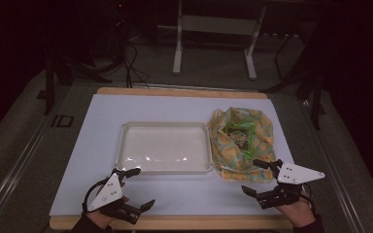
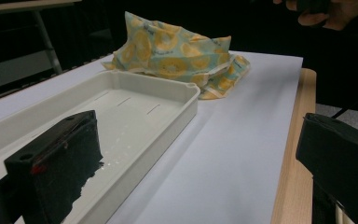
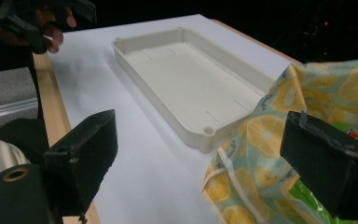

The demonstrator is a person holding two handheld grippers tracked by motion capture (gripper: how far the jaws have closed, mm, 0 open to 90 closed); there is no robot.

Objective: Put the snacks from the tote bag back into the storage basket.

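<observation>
Holding both tools above the near edge of the table, I take the white tray point(image 1: 165, 148) as my landmark. My left gripper point(image 1: 137, 188) hovers just off the tray's near left corner, its jaws wide apart with nothing between them; in the left gripper view one jaw hangs over the tray's rim point(image 2: 168, 116) and the other over the wooden table edge point(image 2: 298, 154). My right gripper point(image 1: 257, 177) sits off the tray's near right corner, jaws also spread and empty, at the near hem of the lemon-print cloth bag point(image 1: 240, 143). That bag lies crumpled right of the tray, touching its right wall, open on top with a green packet point(image 1: 239, 133) showing inside. Tray and bag rest on a white sheet point(image 1: 97, 145).
</observation>
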